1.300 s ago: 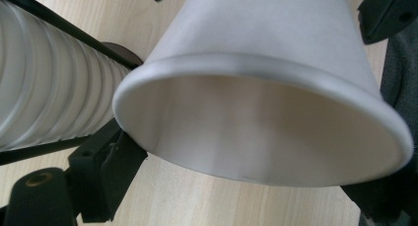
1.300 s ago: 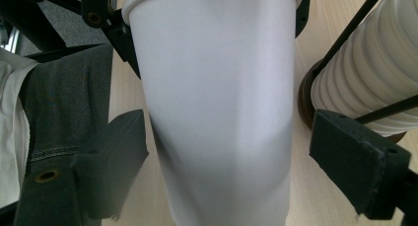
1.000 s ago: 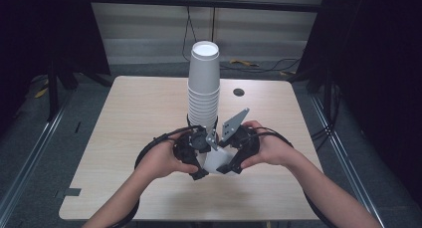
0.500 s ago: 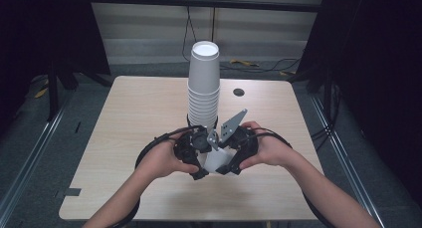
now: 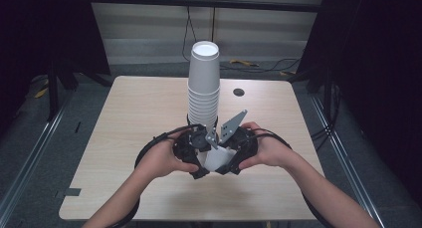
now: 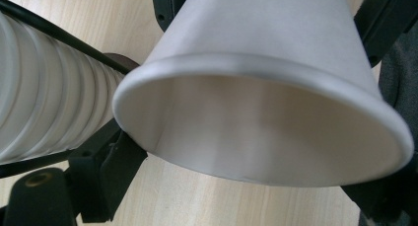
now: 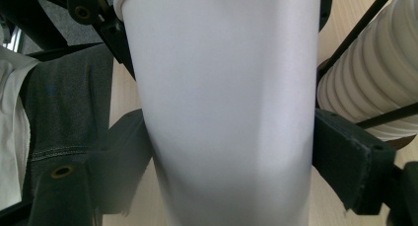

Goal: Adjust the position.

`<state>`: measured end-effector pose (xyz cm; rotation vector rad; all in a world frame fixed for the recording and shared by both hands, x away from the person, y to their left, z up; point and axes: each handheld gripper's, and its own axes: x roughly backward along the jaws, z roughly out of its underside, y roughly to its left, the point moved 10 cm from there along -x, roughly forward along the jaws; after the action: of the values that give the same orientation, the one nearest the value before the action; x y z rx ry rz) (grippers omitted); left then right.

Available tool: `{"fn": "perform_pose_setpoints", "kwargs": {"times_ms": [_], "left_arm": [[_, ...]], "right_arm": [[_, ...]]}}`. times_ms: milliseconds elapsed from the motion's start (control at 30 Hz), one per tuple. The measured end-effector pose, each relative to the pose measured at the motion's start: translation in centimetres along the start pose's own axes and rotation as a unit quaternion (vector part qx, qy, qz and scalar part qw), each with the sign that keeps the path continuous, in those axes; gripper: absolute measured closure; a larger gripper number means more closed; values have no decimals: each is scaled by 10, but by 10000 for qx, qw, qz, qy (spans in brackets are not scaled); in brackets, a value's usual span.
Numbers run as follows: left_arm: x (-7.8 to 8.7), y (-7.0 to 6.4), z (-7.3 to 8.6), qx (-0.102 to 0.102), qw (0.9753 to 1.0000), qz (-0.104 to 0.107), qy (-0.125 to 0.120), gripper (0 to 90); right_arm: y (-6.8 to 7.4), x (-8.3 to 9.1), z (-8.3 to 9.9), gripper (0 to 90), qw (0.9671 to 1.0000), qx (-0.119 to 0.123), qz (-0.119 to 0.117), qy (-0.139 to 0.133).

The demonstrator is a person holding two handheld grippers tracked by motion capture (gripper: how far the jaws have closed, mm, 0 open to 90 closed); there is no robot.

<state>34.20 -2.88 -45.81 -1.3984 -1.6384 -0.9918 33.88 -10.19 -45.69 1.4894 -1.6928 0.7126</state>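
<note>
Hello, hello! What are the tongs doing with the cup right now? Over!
Right tongs shut on single paper cup. Left tongs beside it, grip unclear. Cup stack standing just behind, close to both. Over.

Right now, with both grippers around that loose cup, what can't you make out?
- High view: the cup is mostly covered by the left gripper and right gripper.
- Left gripper view: its jaws sit behind the cup's mouth.
- Right gripper view: the cup's base is cut off by the bottom edge.
- Stack of cups: the count is too fine.

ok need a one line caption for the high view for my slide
Two hand-held claws, left claw and right claw, grip a single white paper cup in front of a tall cup stack on a wooden table.
</note>
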Motion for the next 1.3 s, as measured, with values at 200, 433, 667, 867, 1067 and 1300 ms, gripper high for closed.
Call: {"fn": "perform_pose_setpoints", "kwargs": {"times_ms": [200,433,667,867,1067,1300], "left_arm": [[2,1,-1,-8,10000,2,-58,126],[3,1,-2,31,10000,1,-76,129],[1,1,-2,62,9999,21,-117,127],[1,1,-2,60,9998,37,-167,130],[2,1,-3,39,9998,25,-179,131],[0,0,-3,14,9999,40,-129,132]], "right_arm": [[0,2,0,197,10000,54,34,-29],[0,3,-1,204,9998,170,94,-4],[-1,1,0,205,9998,156,113,-60],[-1,0,2,214,9997,204,130,-105],[-1,1,3,217,9995,233,144,-155],[-1,0,5,220,9994,292,124,-139]]}}
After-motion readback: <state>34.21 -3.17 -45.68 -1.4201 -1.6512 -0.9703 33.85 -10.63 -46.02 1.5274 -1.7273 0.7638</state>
